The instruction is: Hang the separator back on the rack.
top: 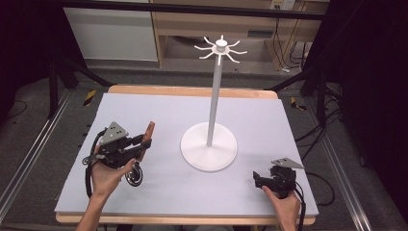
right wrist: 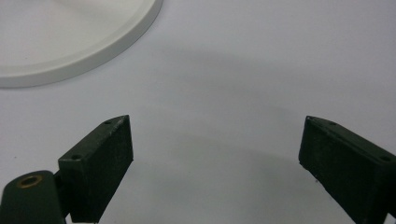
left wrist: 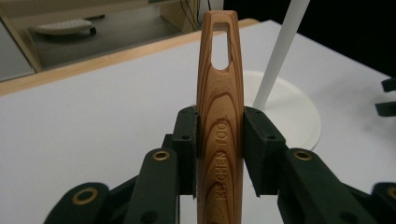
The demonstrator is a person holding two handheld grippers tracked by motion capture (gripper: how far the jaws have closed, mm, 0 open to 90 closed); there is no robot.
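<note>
The left hand-held gripper (top: 144, 139) is over the left part of the worktop (top: 159, 110), carried in the person's left hand (top: 108, 173), and its two black jaws are pressed against a wooden handle (left wrist: 219, 116). In the left gripper view the pads (left wrist: 187, 144) sit flat on both narrow sides of the handle, so the jaws are pinching it with no gap on either side. The handle stands upright between the jaws in this view; it has brown grain, engraved letters that read "KITCHEN TOOL", and a long slot (left wrist: 219, 44) near its upper end. In the high view the wooden handle (top: 149, 132) points away from the person and slightly to the right, with its free end toward the white stand (top: 210, 147), but it stays well apart from it. Something round and dark (top: 134, 175) hangs below the left hand-held gripper; what it is cannot be told. The stand has a round flat base, a thin upright pole (top: 214, 96) and a ring of small hooks (top: 221, 49) at the top. The right hand-held gripper (top: 257, 180) rests low near the right front corner of the worktop, in the person's right hand (top: 284, 207). In the right gripper view its jaws are spread wide, with only the bare pale surface between the pads (right wrist: 100, 158), and the edge of the stand's base (right wrist: 116, 42) lies ahead of them.
</note>
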